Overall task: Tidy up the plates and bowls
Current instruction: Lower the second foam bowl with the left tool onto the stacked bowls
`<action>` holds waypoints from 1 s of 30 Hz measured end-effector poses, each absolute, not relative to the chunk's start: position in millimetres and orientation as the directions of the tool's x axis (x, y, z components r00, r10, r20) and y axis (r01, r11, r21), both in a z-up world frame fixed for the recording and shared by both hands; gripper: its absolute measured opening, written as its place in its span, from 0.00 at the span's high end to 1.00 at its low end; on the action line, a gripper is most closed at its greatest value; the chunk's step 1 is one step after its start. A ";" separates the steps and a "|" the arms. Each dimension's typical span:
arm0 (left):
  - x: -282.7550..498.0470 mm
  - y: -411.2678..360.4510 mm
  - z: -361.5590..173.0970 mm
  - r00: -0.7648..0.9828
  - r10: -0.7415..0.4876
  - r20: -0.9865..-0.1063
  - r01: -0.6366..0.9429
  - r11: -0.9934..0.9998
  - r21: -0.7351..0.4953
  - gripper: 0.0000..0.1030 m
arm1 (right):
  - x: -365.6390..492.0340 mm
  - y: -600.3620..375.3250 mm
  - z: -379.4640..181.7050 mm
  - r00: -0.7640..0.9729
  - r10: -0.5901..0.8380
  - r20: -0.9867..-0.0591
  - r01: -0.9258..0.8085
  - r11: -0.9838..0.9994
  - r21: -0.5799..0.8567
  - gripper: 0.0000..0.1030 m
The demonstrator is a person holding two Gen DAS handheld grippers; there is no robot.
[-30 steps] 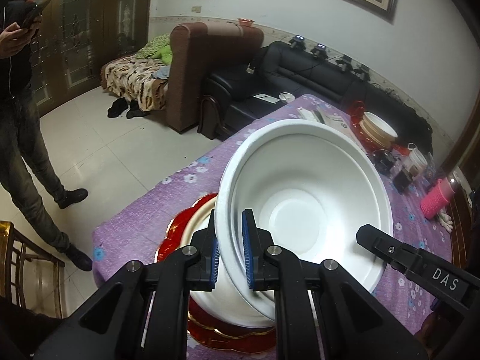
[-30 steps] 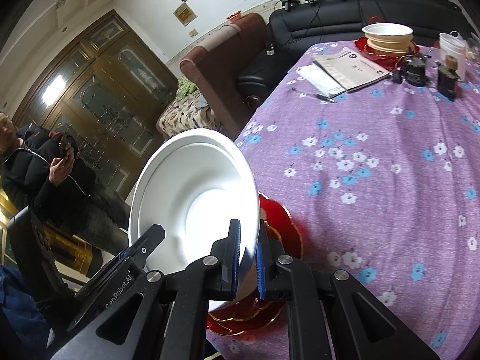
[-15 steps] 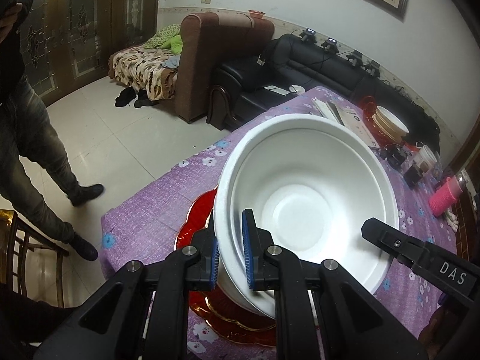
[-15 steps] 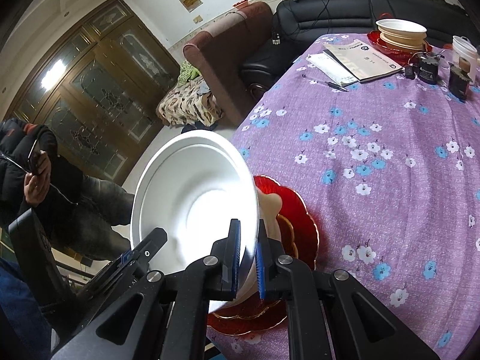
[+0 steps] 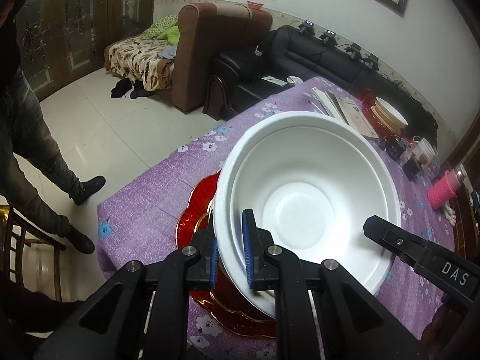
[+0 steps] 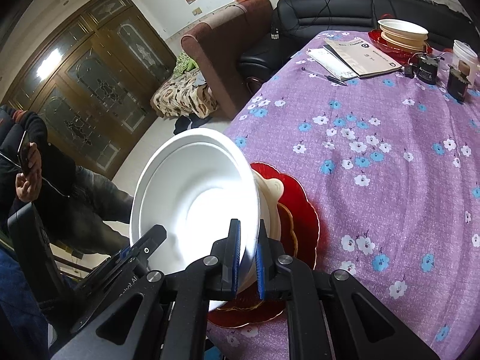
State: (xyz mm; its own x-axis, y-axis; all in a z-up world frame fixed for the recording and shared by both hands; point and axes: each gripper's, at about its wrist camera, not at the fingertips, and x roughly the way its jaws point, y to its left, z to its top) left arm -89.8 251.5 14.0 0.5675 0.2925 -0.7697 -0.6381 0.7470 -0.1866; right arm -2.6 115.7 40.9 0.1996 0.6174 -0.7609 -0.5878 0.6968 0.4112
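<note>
Step in hand: the white bowl [image 5: 303, 210] was judged to be mid-transfer, carried by both tongs at once above the red plate [image 5: 192, 210].
Left tongs [image 5: 229, 258]: clenched on the near rim of the white bowl, one blue pad inside the wall and one outside.
Right tongs [image 6: 247, 262]: likewise clenched on the rim of the white bowl [image 6: 195, 198], at the opposite side; the rim was seen pinched between the pads.
Bowl attitude: tilted, with its mouth turned toward the left camera; it was held clear of the worktop [image 6: 375, 156].
Beneath the bowl: a cream bowl [image 6: 271, 198] was seen on the red plate [image 6: 303, 210], close under the white bowl's base; whether the two touched could not be told.
Far end of worktop: a second stack of cream bowls [image 6: 403, 31] on another red plate was noted, well apart from the carried bowl.
Next move, as judged: the bowl would need to be levelled and centred over whichever stack is meant, then lowered evenly by both tongs before either grip is released.
Caution: an uneven release was judged likely to tip the light bowl.
</note>
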 end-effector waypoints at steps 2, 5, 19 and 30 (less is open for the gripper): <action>-89.4 250.7 12.4 0.564 0.289 -0.774 -0.636 0.749 -0.184 0.88 | -2.9 116.5 39.7 0.197 0.612 -0.766 -0.588 0.699 0.406 0.92; -90.2 251.0 10.1 0.562 0.284 -0.777 -0.635 0.750 -0.186 0.88 | -3.2 117.8 37.9 0.194 0.605 -0.772 -0.590 0.701 0.401 0.92; -89.6 252.6 4.7 0.555 0.286 -0.781 -0.638 0.749 -0.178 0.88 | -3.7 123.1 33.8 0.188 0.590 -0.785 -0.584 0.709 0.394 0.91; -89.5 254.3 2.4 0.556 0.279 -0.783 -0.636 0.750 -0.184 0.88 | -7.2 125.1 35.9 0.198 0.583 -0.788 -0.583 0.716 0.384 0.90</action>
State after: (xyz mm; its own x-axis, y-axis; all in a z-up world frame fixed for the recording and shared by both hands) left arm -89.5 254.3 2.4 0.5557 0.2790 -0.7832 -0.6358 0.7496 -0.1841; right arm -7.2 125.1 35.9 0.1983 0.5835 -0.7876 -0.5828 0.7162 0.3839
